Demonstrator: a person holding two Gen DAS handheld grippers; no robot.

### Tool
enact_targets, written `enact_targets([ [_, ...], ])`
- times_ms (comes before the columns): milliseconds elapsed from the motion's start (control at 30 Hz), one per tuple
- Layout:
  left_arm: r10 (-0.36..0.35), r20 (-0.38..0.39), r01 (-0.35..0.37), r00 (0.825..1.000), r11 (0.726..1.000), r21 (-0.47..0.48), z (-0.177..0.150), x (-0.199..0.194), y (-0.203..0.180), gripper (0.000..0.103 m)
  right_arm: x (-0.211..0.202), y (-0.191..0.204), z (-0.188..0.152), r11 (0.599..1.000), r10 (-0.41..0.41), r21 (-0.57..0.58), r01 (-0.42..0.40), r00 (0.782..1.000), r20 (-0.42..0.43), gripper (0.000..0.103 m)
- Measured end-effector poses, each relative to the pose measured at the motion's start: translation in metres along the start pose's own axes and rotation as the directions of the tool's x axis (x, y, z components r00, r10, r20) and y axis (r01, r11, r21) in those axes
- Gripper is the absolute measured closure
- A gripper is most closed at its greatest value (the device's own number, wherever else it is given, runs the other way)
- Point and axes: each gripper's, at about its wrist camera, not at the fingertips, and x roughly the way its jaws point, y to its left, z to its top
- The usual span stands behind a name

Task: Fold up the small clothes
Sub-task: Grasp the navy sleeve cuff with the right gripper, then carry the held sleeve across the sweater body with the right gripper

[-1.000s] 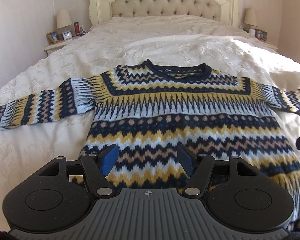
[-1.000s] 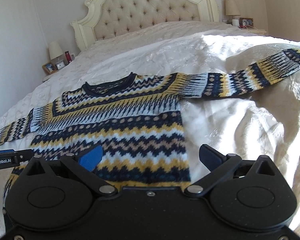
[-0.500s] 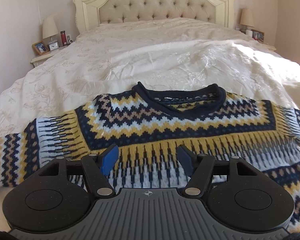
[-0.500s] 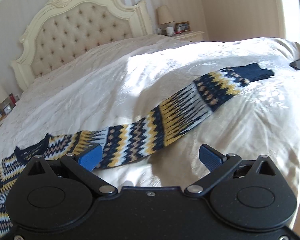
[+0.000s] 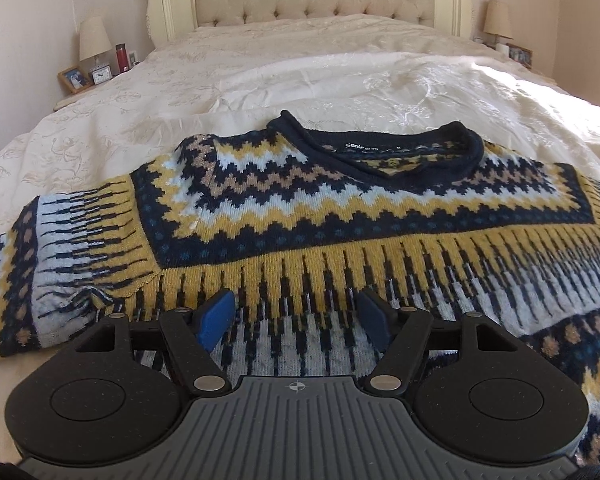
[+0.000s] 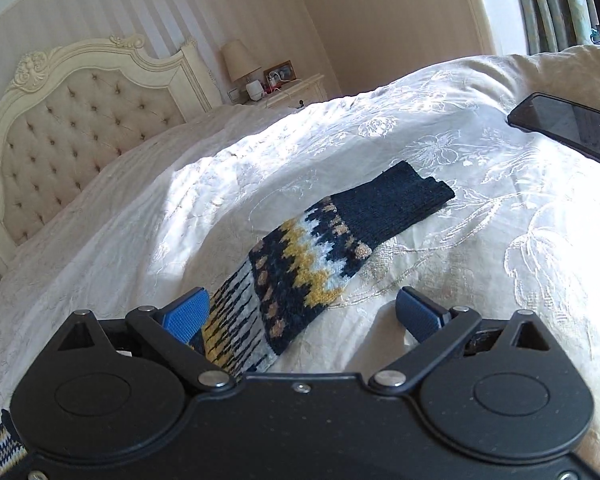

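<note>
Hovering over the sweater (image 5: 340, 216), which lies flat on the bed (image 5: 340, 80) across the middle of the left view, my left gripper (image 5: 296, 316) has its jaws apart and empty above the chest. My right gripper (image 6: 300, 314) is spread wide too, the sleeve (image 6: 320, 264) running from the frame's lower centre toward the cuff. If I close here, I could pinch the bedspread with the knit and drag it. A phone (image 6: 568, 128) near the upper right could get swept off if the sleeve swings.
</note>
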Motion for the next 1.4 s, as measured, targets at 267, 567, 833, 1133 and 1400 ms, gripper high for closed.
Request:
enact_targets([
  [267, -0.047, 0.05, 0.049, 0.998, 0.998, -0.043, -0.009, 0.005, 0.009, 0.034, 0.015, 0.002, 0.008, 0.998, -0.062, -0.007, 0.062, 0.998, -0.006, 0.08],
  [567, -0.11, 0.104, 0.122, 0.988, 0.985, -0.119, -0.009, -0.006, 0.03, 0.035, -0.011, 0.09, 0.014, 0.987, 0.015, -0.161, -0.009, 0.999, 0.039, 0.084],
  [833, -0.073, 0.186, 0.117, 0.98, 0.965, -0.235, -0.007, -0.023, 0.06, 0.035, -0.034, 0.235, -0.017, 0.891, 0.312, -0.346, -0.295, 0.95, -0.006, 0.085],
  [1133, -0.008, 0.198, 0.085, 0.98, 0.919, -0.386, -0.005, -0.024, 0.096, 0.035, -0.03, 0.361, -0.101, 0.684, 0.592, -0.404, -0.608, 0.786, -0.18, 0.085],
  [1400, 0.031, 0.182, 0.053, 0.983, 0.896, -0.44, -0.006, -0.022, 0.108, 0.035, -0.003, 0.405, -0.191, 0.561, 0.625, -0.399, -0.726, 0.687, -0.37, 0.085],
])
